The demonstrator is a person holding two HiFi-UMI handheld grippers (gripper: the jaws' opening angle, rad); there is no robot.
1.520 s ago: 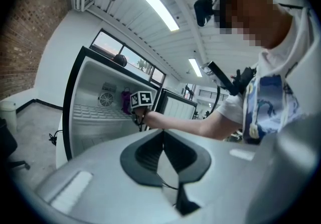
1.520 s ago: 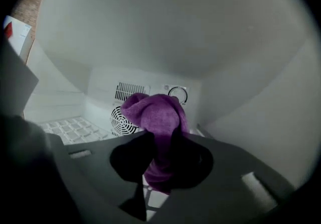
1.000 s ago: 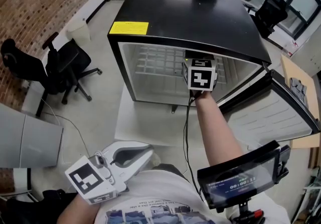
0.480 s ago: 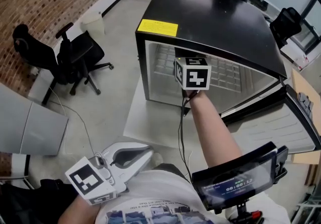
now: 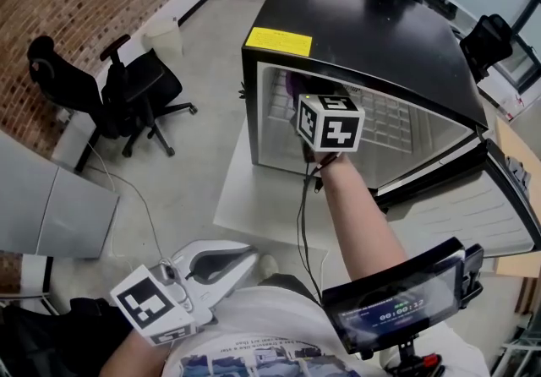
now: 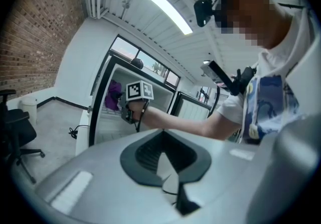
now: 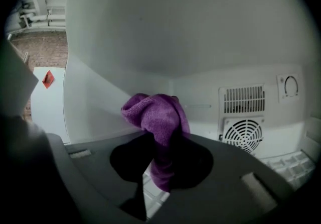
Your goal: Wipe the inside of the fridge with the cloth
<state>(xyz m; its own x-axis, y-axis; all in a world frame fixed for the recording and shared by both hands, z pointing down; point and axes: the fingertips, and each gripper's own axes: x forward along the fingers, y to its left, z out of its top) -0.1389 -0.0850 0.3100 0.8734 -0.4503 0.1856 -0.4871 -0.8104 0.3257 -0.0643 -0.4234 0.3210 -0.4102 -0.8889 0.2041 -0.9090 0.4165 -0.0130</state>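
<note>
The right claw (image 7: 163, 165), pinching the cloth (image 7: 158, 115), has slid left along the fridge (image 5: 372, 20) wall, so wiping is underway. The left claw (image 6: 168, 180) idles, pressed together.

Bright overhead light; fisheye edges dark, blurry.

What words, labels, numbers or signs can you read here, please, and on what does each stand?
None reads clearly.
Yellow label on the fridge top: print too small.
Screen at lower right: digits too blurred.
Red diamond sign, right gripper view: unreadable.
</note>
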